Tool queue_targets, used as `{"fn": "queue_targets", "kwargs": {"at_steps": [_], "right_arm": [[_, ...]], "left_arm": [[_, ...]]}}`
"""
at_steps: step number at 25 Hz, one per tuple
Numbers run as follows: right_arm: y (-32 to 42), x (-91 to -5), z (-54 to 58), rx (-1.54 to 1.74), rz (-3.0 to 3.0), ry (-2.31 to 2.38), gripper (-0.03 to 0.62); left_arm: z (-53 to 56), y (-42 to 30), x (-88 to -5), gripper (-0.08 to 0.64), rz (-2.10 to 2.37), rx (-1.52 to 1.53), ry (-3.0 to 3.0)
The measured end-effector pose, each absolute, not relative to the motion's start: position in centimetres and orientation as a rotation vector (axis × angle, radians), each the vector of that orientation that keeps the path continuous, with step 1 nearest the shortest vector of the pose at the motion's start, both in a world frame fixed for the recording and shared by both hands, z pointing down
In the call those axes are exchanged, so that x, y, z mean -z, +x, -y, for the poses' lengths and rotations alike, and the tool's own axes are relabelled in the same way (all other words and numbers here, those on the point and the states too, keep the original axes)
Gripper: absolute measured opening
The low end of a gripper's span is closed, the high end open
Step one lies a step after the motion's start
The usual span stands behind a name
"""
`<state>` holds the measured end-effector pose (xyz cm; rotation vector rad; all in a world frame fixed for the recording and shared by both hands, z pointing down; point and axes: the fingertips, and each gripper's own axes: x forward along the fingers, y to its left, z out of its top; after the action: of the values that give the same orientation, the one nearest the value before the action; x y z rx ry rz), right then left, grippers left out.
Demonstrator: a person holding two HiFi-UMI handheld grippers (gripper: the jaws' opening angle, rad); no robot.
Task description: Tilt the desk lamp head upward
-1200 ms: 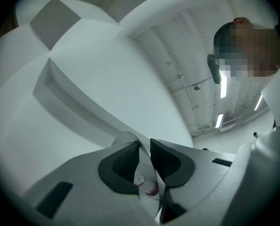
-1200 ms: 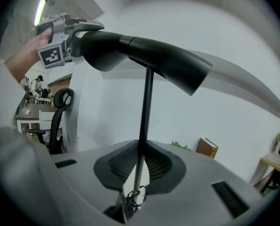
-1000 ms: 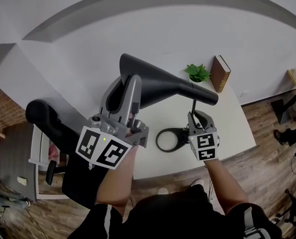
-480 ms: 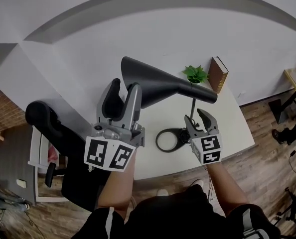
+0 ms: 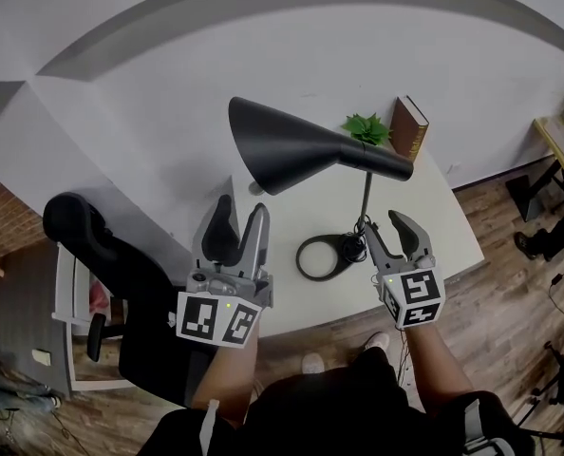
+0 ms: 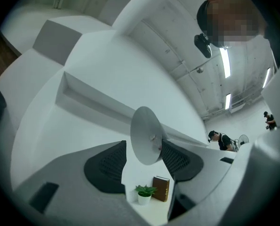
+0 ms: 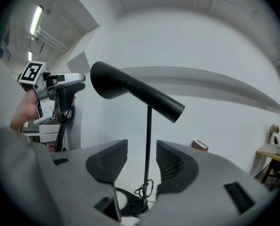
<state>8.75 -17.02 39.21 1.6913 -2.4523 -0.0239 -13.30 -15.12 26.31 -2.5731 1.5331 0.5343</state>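
Note:
The black desk lamp stands on the white table (image 5: 453,240). Its cone head (image 5: 291,145) points its wide mouth up and to the left, above a thin stem (image 5: 366,202) and a ring base (image 5: 322,257). My left gripper (image 5: 235,224) hangs below and short of the head, its jaws opening with nothing between them. In the left gripper view the pale inside of the lamp shade (image 6: 147,135) shows beyond my left gripper (image 6: 144,161). My right gripper (image 5: 397,228) is near the stem, apart from it, its jaws opening. The stem (image 7: 148,145) lines up past my right gripper (image 7: 142,164).
A small potted plant (image 5: 363,128) and a brown book (image 5: 407,128) stand at the table's far edge. A black office chair (image 5: 92,245) sits left of the table. White walls rise behind. A person (image 6: 220,140) stands far off in the left gripper view.
The left gripper has let go of the lamp head and the right gripper of the stem. Both opened and drew back toward me. The lamp head stays tilted up.

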Motion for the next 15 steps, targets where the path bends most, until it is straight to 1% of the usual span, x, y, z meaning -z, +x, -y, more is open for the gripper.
{"fn": "queue_targets", "kwargs": {"at_steps": [6, 9, 10, 11, 13, 14, 15], "right_arm": [[8.6, -38.9, 15.3, 0.030, 2.448, 1.714, 0.179], [8.3, -39.0, 14.6, 0.027, 2.454, 1.724, 0.145], [8.3, -38.9, 14.3, 0.029, 2.456, 1.730, 0.127], [8.2, -38.8, 14.1, 0.033, 2.457, 1.739, 0.108], [8.3, -38.5, 13.4, 0.048, 2.457, 1.760, 0.034], [8.3, -38.4, 13.2, 0.053, 2.457, 1.768, 0.013], [8.2, -38.4, 12.9, 0.055, 2.457, 1.772, 0.002]], "left_arm": [[14.3, -12.1, -32.1, 0.224, -1.547, -0.368, -2.690], [13.6, -11.5, -34.1, 0.203, -1.530, -0.315, -2.733], [13.3, -11.4, -34.5, 0.184, -1.529, -0.303, -2.738], [13.0, -11.3, -34.9, 0.149, -1.531, -0.290, -2.738], [12.4, -11.2, -35.5, 0.044, -1.532, -0.258, -2.732], [12.2, -11.0, -35.7, 0.016, -1.522, -0.240, -2.735], [11.9, -10.8, -36.0, 0.008, -1.505, -0.224, -2.744]]}}
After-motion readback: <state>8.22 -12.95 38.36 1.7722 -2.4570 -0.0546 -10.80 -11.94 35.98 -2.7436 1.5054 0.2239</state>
